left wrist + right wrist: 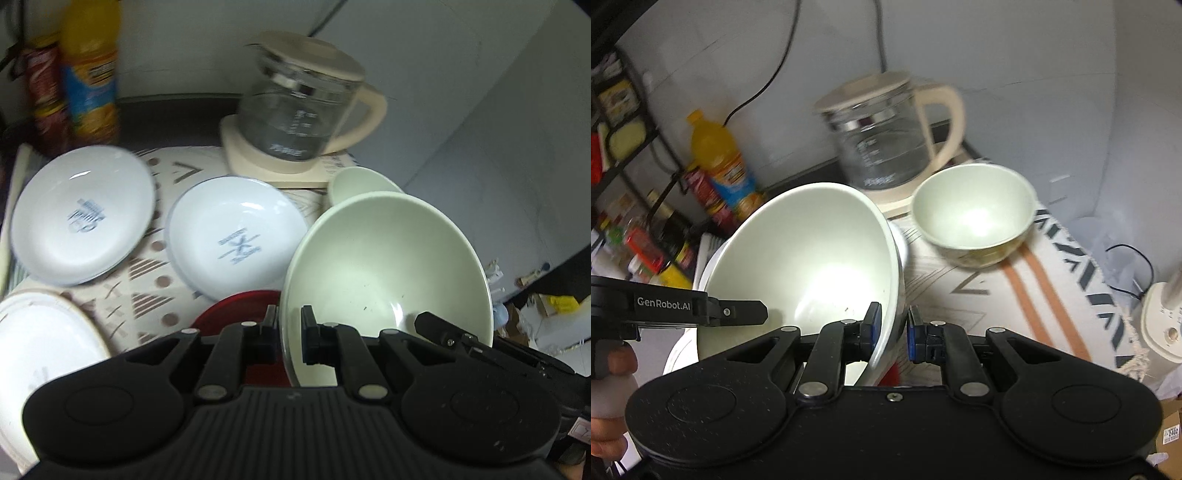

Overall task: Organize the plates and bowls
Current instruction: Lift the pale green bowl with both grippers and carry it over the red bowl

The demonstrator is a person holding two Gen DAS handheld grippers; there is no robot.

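A large pale green bowl hangs tilted above the patterned cloth, held at opposite sides of its rim. My left gripper is shut on the near rim in the left wrist view. My right gripper is shut on the rim's other side. A smaller pale green bowl stands upright on the cloth beside the kettle. Two white plates with blue print lie to the left. A third white plate is at the lower left. A red plate lies partly hidden under the held bowl.
A glass kettle with a cream handle stands at the back on its base. An orange drink bottle and a red can stand by the wall. A shelf rack is left, a white fan base right.
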